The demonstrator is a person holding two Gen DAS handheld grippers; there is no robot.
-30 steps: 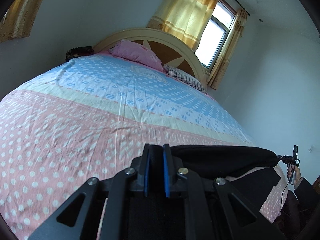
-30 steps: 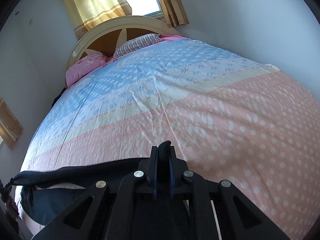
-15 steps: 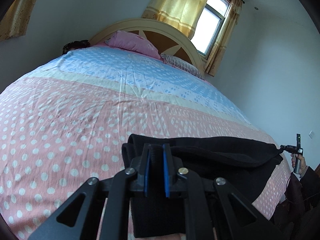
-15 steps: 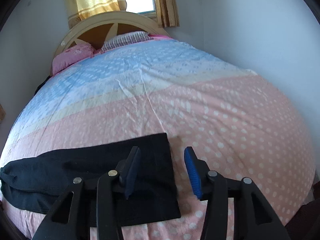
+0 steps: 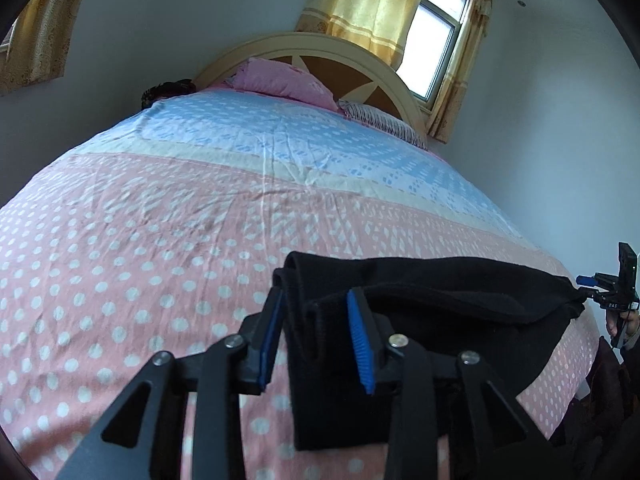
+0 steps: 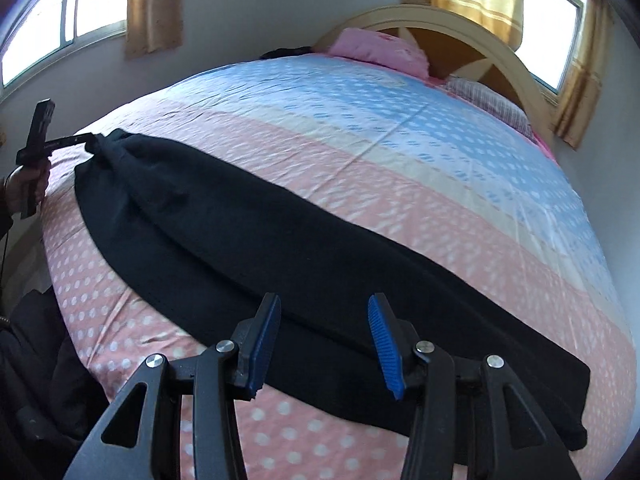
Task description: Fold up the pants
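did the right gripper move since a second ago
Yes. The right gripper swung sideways along the black pants; the cream headboard shifted right in its view.

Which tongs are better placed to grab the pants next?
Left, probably. Both tongs have just been opening: the left tongs straddle the raised end of the pants, cloth between the pads; the right tongs hang open over flat cloth.

Bed (image 5: 160,240) has a dotted sheet in bands, pink nearest, then cream, then blue up by the curved cream headboard (image 5: 320,46). A pink pillow (image 5: 280,82) and a striped pillow (image 5: 384,124) sit against it, yellow curtains (image 5: 372,0) hang beside a bright window (image 5: 436,52)
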